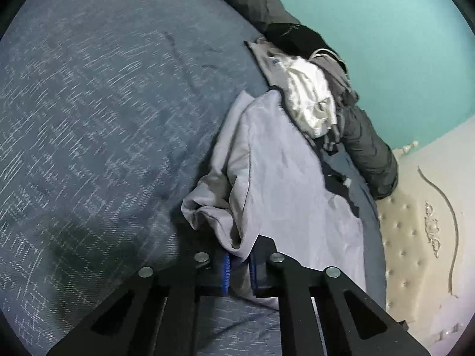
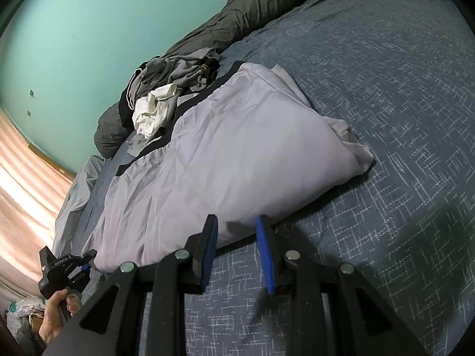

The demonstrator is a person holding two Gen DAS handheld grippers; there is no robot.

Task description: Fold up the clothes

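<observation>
Nearest the left wrist camera, the left gripper (image 1: 239,270) has its two fingers clamped on a corner of the pale grey garment (image 1: 285,184), the cloth pinched between the blue pads (image 1: 226,270) and pulled into a loose bunch just ahead of them. The right wrist view shows the same tool from the side, held in a hand (image 2: 58,311) at the garment's near left corner. The right gripper (image 2: 237,252) hangs with its fingers apart and nothing between them, just short of the garment's near edge, over the blue patterned bedcover (image 2: 386,118). Past the grippers, the garment (image 2: 225,148) lies spread fairly flat across the bed, a dark band along its far edge and its right end doubled over or bunched into a lump; whether that is a made fold or only a rumple cannot be told. By my reading the piece is mid-fold at best: it is laid out and held at one corner, but it is no neat, compact stack. Farther off, against the rolled dark blanket (image 2: 237,20) by the green wall (image 2: 89,29), sits a heap of clothes (image 2: 166,89) in grey, white and black, tangled and plainly not folded. So, judging by how things lie, most of the work remains: this garment needs finishing and the heap behind needs sorting and folding. No folded stack shows in either view.
</observation>
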